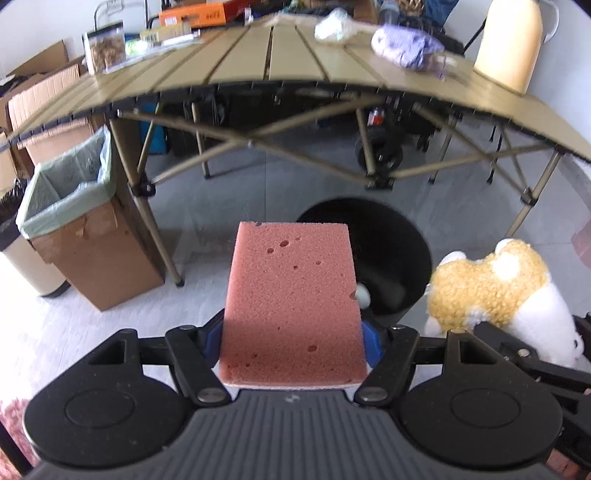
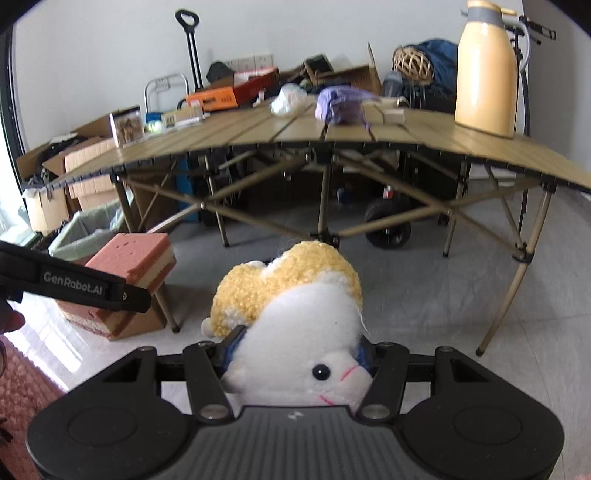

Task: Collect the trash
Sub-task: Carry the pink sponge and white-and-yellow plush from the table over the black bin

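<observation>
A: Nearest the lens, the left gripper (image 1: 293, 343) is partly closed on a pink sponge (image 1: 291, 302), its blue pads (image 1: 371, 341) pressing both long sides at the near end. The block sticks out forward over a black bin (image 1: 399, 258) on the floor.

B: And the right gripper (image 2: 295, 354)?

A: Also partly closed, clamped on a plush toy (image 2: 295, 332), white with a yellow woolly back. The pads (image 2: 232, 347) sink into its body just behind the face.

B: How do they handle?

A: Both look light and soft, I'd say. The sponge is springy and porous, so a squeeze across its sides should hold; the toy compresses a lot and could slump or slip, so the thick middle is the better hold.

B: What else is around?

A: A cardboard box lined with a green bag (image 1: 70, 192) stands to the left, by the counter (image 1: 258, 62) leg. On the counter are a crumpled purple wad (image 1: 406, 46), a whitish wad (image 1: 332, 26), a cream thermos (image 1: 508, 48), and a clear jar (image 1: 105, 50).

B: Anything in the way?

A: The two grippers are close together, so they could bump over the black bin. Its opening otherwise looks clear, apart from a small pale thing (image 1: 362, 295) inside.
</observation>
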Demonstrator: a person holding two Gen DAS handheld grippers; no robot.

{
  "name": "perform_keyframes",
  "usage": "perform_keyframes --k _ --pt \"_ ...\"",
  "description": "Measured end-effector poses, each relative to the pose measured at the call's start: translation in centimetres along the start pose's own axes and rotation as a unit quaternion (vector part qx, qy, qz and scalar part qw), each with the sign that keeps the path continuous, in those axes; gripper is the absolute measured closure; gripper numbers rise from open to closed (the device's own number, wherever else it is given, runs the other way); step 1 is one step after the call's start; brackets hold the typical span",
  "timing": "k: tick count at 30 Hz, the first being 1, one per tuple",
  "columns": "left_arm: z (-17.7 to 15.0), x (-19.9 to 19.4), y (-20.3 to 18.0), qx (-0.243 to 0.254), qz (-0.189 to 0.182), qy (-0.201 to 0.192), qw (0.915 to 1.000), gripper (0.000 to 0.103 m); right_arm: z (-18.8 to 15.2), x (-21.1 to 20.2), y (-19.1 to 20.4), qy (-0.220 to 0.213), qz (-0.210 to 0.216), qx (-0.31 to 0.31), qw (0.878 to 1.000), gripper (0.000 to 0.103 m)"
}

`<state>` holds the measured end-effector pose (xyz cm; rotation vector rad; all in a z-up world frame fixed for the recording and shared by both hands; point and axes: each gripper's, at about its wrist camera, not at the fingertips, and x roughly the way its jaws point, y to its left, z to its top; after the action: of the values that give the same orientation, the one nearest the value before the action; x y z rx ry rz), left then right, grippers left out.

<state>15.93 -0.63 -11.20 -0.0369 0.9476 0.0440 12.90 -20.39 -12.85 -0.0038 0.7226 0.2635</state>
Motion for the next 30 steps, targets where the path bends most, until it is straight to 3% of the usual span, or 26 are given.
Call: perform_keyframes --k 5,15,30 --pt "-1.4 2.6 0.8 -0.004 0.000 0.039 0.9992 0.032 -0.9 1.3 0.0 0.045 -0.003 0.017 0.999 0.047" --pt "-3.3 5.8 2.0 -0.009 0.008 0.076 0.9970 0.032 -2.8 4.5 -0.1 0.123 -0.005 0.044 0.991 0.047" --pt "-2.7 7.4 1.8 -0.012 0.009 0.090 0.9958 0.032 -3.7 6.4 -2.4 0.151 -0.030 0.082 0.985 0.047"
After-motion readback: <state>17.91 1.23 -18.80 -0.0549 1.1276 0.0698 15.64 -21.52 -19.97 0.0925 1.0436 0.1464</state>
